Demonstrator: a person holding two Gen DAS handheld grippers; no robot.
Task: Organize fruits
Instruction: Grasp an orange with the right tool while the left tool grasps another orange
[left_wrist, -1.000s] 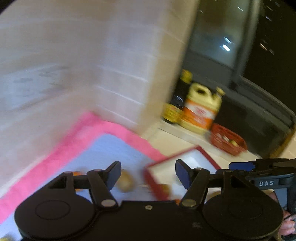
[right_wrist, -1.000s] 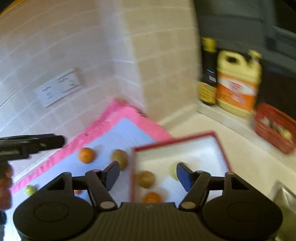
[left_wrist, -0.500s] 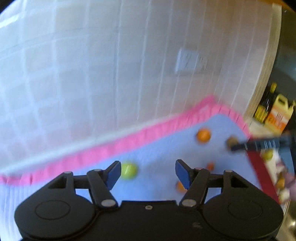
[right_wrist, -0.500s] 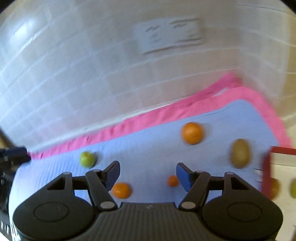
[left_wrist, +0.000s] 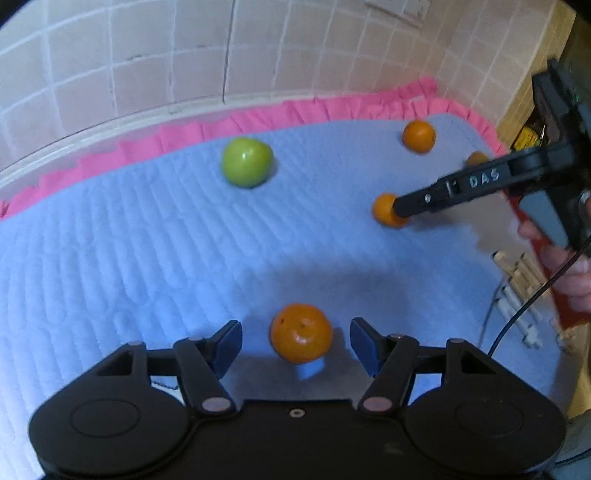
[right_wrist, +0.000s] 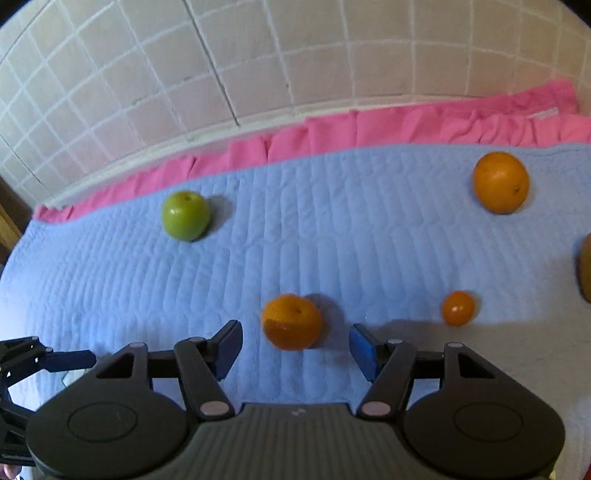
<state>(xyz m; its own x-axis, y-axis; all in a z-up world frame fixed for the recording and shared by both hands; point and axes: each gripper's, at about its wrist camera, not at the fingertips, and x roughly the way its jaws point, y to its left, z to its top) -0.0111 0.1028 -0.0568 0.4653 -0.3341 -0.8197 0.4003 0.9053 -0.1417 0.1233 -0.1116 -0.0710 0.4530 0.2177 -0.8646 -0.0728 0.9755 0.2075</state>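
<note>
Fruits lie on a blue quilted mat (left_wrist: 147, 258) with a pink border. My left gripper (left_wrist: 295, 343) is open, its jaws on either side of an orange mandarin (left_wrist: 301, 332) without touching it. My right gripper (right_wrist: 295, 347) is open, with the same mandarin (right_wrist: 291, 321) just ahead between its fingers. The right gripper also shows in the left wrist view (left_wrist: 402, 206), in front of a small orange fruit (left_wrist: 384, 210). A green apple (left_wrist: 246, 166) (right_wrist: 185, 215) lies further back. A larger orange (right_wrist: 501, 182) (left_wrist: 418, 136) and a tiny orange fruit (right_wrist: 458, 308) lie to the right.
A tiled wall (right_wrist: 258, 66) rises behind the mat. A brown fruit (right_wrist: 585, 269) shows at the right edge. A red tray edge (left_wrist: 546, 266) lies at the right in the left wrist view, partly hidden by the hand. The left gripper's finger (right_wrist: 62, 360) shows at lower left.
Both grippers swung left from the tray to the mat and dropped lower. The mandarin now sits between the open jaws of each.
</note>
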